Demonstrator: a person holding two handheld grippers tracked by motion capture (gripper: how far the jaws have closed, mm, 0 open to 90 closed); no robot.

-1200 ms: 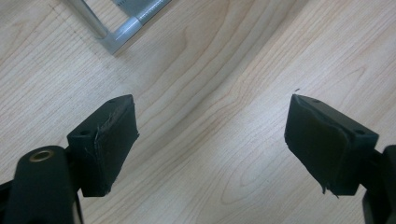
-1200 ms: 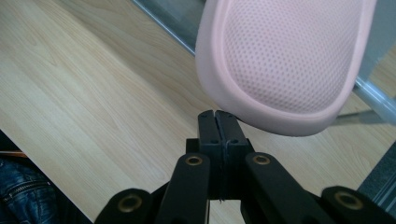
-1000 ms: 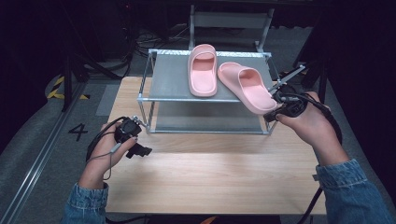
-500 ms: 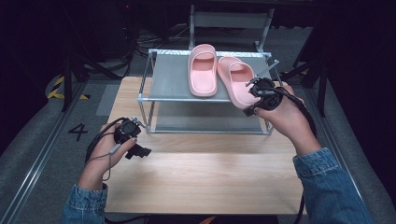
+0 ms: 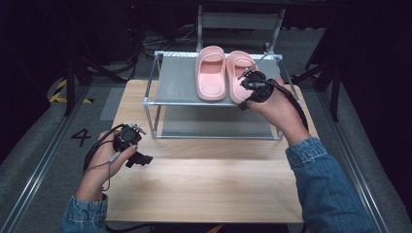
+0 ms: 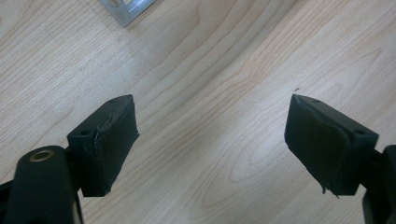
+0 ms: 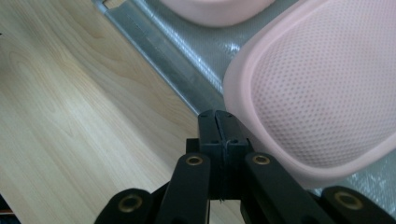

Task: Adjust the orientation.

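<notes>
Pale wooden tabletop [image 5: 204, 189] carries a two-tier metal rack [image 5: 180, 87], and both pink slippers sit side by side on its top shelf, the left slipper [image 5: 210, 73] squared up, the right slipper [image 5: 239, 73] under my right gripper [image 5: 245, 77]. Its jaws are pressed together with nothing between them, tips against the heel rim [image 7: 280, 154], so I judge this a nudge: push gently along the shelf, staying low, so the slipper slides parallel to its mate without tipping off the edge. My left gripper [image 6: 210, 140] hangs idle over bare wood, jaws wide apart. From above the contact is hidden by my hand; the right gripper view shows the dotted insole and shelf edge up close
</notes>
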